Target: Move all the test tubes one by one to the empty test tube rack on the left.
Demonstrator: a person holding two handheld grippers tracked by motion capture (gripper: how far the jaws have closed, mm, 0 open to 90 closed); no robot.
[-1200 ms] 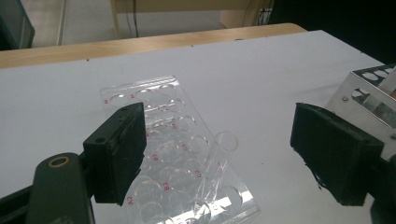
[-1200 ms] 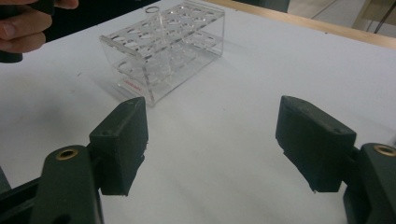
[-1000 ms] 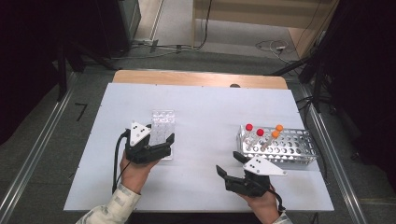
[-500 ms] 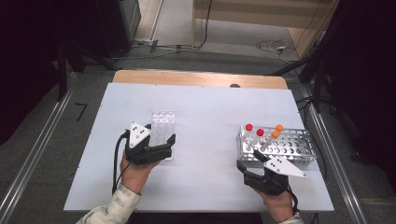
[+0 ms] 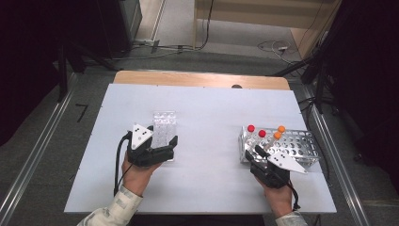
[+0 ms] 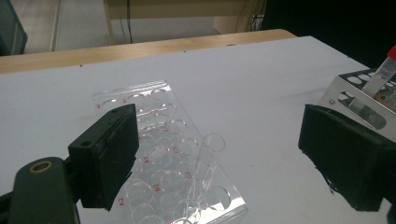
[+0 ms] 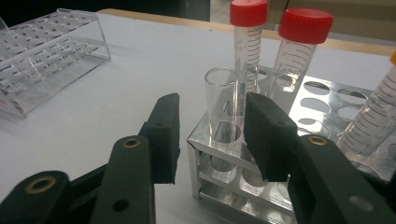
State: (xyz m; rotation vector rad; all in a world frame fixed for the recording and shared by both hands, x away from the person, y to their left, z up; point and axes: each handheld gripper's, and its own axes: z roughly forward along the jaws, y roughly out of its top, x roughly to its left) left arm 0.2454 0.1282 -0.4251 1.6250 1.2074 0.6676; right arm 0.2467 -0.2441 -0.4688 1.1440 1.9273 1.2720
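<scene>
**Open tube between narrowing jaws**

The right gripper [image 7: 210, 135] has just been closing around a clear uncapped tube [image 7: 221, 100] in the metal rack's [image 7: 322, 100] near corner; contact is unclear. The tube's base is hidden. The left gripper [image 6: 219, 158] gapes over the clear plastic rack [image 6: 163, 154].

We see a white worktop [image 5: 207, 117] with a wooden strip along its far edge. Clear plastic rack [image 5: 164, 129] lies left of centre, nearer the front edge. Metal tube rack [image 5: 301, 146] stands close to the right edge, well apart from it.
</scene>
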